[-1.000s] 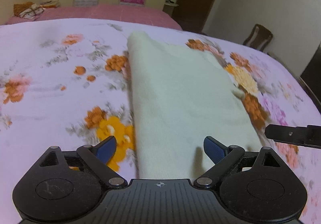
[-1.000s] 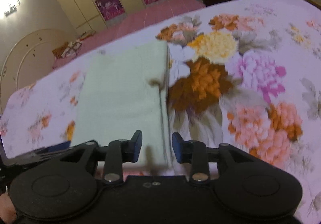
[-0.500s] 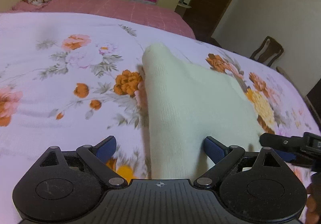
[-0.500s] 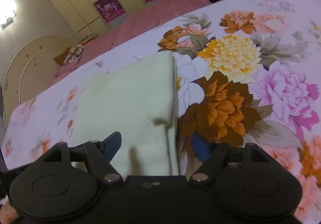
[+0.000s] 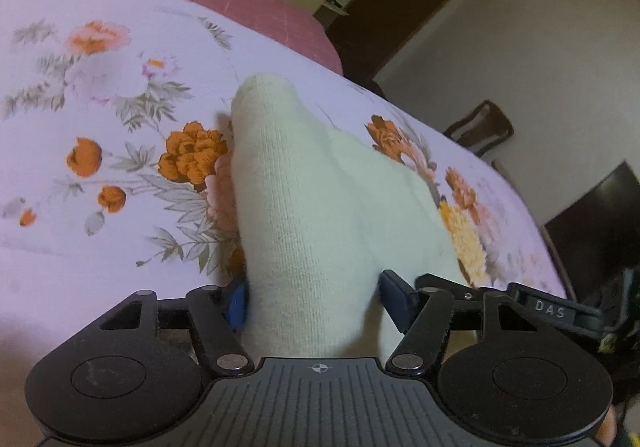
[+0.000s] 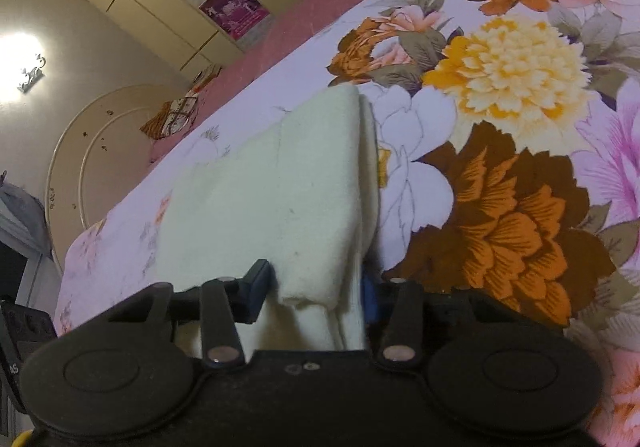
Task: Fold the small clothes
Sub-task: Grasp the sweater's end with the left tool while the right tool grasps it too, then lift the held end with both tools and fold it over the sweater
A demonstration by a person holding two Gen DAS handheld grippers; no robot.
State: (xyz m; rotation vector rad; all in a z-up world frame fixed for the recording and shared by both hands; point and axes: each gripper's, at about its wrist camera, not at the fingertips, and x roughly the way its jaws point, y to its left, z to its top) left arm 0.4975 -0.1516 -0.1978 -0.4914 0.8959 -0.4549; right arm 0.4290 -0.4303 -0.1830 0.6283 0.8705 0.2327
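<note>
A: Where is the cream knit garment (image 5: pixel 320 207) found?

B: It is laid on the flowered bedsheet (image 5: pixel 100 107), already folded into a long strip. Its long axis is run straight away from both grippers, toward the far, rounded end, which is seen bunched and partly raised off the sheet.

A: How is the left gripper (image 5: pixel 314 299) set?

B: Its jaws are being closed, and the near end of the garment is bunched up between them. The blue pad (image 5: pixel 239 303) on one side is pressed against the cloth; the other pad is also seen against it, so the cloth is judged to be gripped.

A: And the right gripper (image 6: pixel 316 287)?

B: It is likewise being closed, with the stacked layers at the garment's near right corner caught between its pads.

A: Which hand is nearer?

B: Neither is favoured: the 2 near corners are taken by the 2 grippers side by side, and part of the right tool is glimpsed at the right edge of the left view. The coming fold is judged to be carried along the long axis, near end toward far end, so both hands would need to be moved evenly.
</note>
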